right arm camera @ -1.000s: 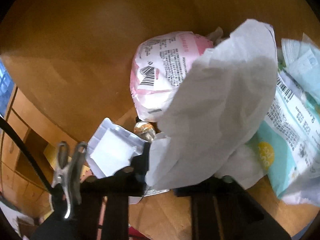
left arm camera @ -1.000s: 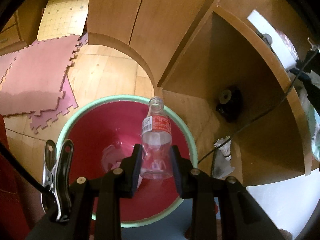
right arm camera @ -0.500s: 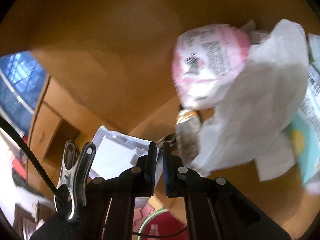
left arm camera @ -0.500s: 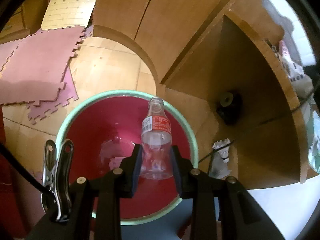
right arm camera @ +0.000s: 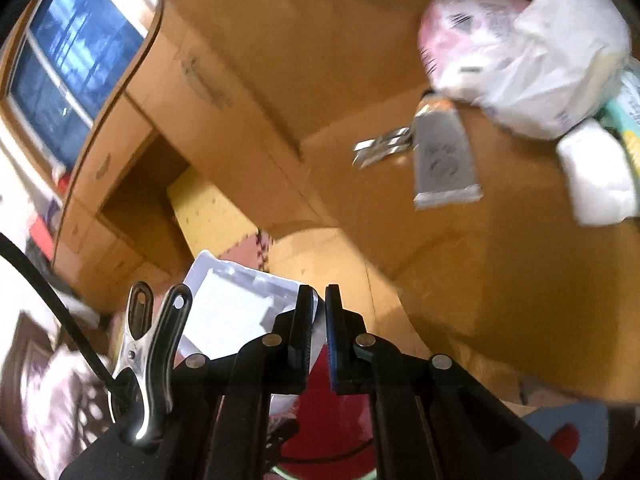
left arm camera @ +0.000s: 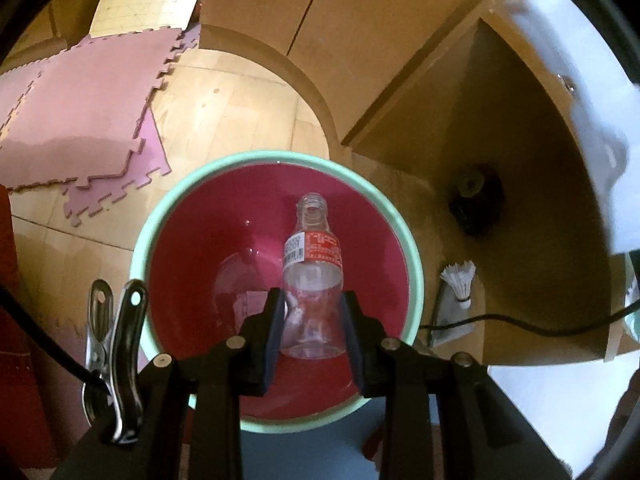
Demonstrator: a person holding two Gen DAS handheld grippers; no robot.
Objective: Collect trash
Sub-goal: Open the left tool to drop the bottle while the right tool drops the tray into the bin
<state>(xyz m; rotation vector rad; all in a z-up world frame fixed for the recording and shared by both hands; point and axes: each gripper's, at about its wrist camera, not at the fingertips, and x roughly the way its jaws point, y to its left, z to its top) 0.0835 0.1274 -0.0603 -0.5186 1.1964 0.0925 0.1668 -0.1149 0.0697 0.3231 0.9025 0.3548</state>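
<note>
My left gripper (left arm camera: pixel 312 320) is shut on a clear plastic bottle (left arm camera: pixel 313 276) with a red label, open neck pointing away. It hangs above a red bin with a mint-green rim (left arm camera: pixel 412 264) on the floor. My right gripper (right arm camera: pixel 318 320) is shut on the edge of a white plastic blister tray (right arm camera: pixel 232 304), held off the wooden desk's edge. On the desk (right arm camera: pixel 500 280) lie a silver tube (right arm camera: pixel 440 156), a pink-and-white packet (right arm camera: pixel 452 40), a white plastic bag (right arm camera: pixel 560 64) and a white tissue pack (right arm camera: pixel 596 184).
Pink foam mats (left arm camera: pixel 80 112) cover the wooden floor left of the bin. A shuttlecock (left arm camera: pixel 460 280), a black cable (left arm camera: pixel 520 324) and a dark round object (left arm camera: pixel 476 200) sit under the desk. Wooden drawers (right arm camera: pixel 120 168) and a window (right arm camera: pixel 68 64) stand at left.
My right gripper has pulled back and down from the trash pile with the white tray; the pile now sits far at upper right. My left gripper has brought the bottle more squarely over the bin.
</note>
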